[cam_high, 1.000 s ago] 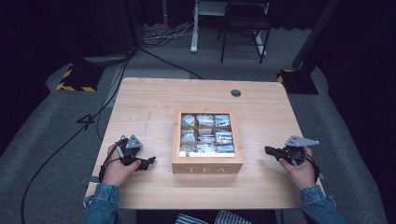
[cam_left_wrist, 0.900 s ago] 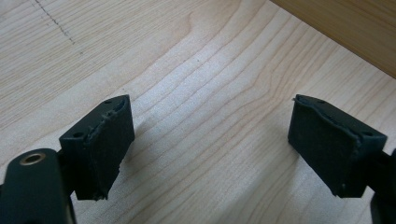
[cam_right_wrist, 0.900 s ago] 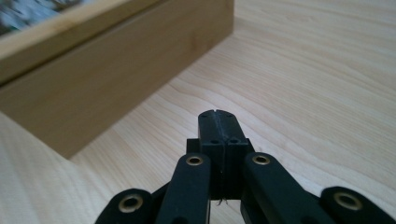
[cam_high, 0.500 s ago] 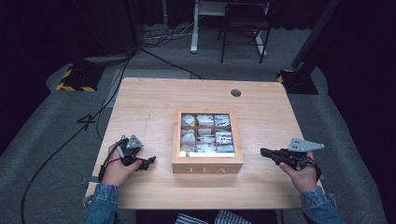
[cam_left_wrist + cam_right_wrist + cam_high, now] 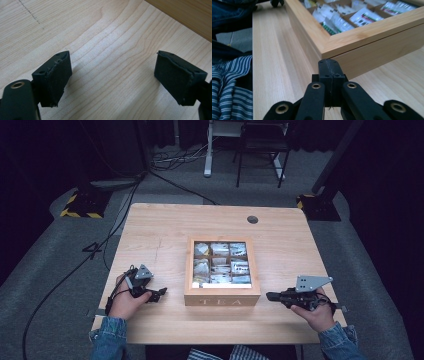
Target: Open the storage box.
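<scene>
A wooden tea box [image 5: 222, 270] marked TEA stands mid-table, its glass-topped lid down over compartments of tea bags [image 5: 220, 264]. My left gripper [image 5: 161, 294] lies on the table left of the box, held in a hand; its jaws stand wide open over bare wood [image 5: 112, 77] with nothing between them. My right gripper [image 5: 270, 296] is to the right of the box, its tip pointing at the box's front right corner [image 5: 324, 51]. Its jaws [image 5: 329, 67] are pressed together and empty, just short of that corner.
The pale wooden table [image 5: 165, 230] has a round cable hole [image 5: 252, 219] at the back right. Cables [image 5: 65, 275] trail off the left edge to the floor. A person's striped shirt and denim sleeve [image 5: 229, 82] sit at the front edge.
My right gripper has moved left toward the tea box's front right corner and lifted slightly. The left gripper has stayed where it was.
</scene>
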Demonstrator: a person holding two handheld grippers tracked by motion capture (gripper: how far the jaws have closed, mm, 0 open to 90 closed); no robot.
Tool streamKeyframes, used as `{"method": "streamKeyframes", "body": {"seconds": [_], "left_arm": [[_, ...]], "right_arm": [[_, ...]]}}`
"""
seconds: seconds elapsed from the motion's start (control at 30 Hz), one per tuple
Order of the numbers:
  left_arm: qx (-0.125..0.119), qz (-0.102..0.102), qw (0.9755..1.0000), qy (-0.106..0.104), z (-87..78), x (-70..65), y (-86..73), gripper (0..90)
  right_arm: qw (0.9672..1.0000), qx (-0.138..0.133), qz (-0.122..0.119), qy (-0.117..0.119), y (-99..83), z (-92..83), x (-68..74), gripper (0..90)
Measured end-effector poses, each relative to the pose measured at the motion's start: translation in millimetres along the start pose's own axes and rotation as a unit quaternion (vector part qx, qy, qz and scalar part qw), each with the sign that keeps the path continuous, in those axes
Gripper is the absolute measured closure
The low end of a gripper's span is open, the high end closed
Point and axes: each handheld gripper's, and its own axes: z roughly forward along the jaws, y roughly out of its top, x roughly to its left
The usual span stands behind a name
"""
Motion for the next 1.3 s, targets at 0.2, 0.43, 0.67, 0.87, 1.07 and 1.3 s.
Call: {"method": "streamKeyframes", "body": {"seconds": [0.2, 0.43, 0.67, 0.87, 1.07, 1.3], "left_arm": [[0.001, 0.0, 1.0, -0.001, -0.2, 0.1, 0.1, 15.1], [0.003, -0.001, 1.0, 0.0, 0.0, -0.3, 0.5, 15.1], [0.002, -0.003, 1.0, 0.0, 0.3, -0.7, 0.5, 15.1], [0.001, -0.001, 1.0, 0.004, 0.4, -0.7, 0.7, 15.1], [0.001, -0.001, 1.0, 0.002, 0.4, -1.3, 0.7, 15.1], [0.001, -0.005, 1.0, 0.007, 0.0, -4.0, 0.2, 15.2]], "right_arm": [[0.9997, 0.023, -0.011, 0.0, -0.5, 9.8, 4.0, 90.0], [0.9995, 0.029, -0.011, -0.002, -0.3, 18.6, 4.5, 90.0], [0.9998, 0.02, -0.007, 0.0, -0.8, 20.5, 2.5, 90.0], [0.9999, 0.016, -0.002, 0.003, -0.1, 20.3, 2.1, 90.0], [0.9998, -0.005, 0.014, 0.015, 3.0, 18.1, -0.8, 90.0], [0.9989, -0.036, 0.023, 0.02, 9.1, 13.9, -2.5, 90.0]]}}
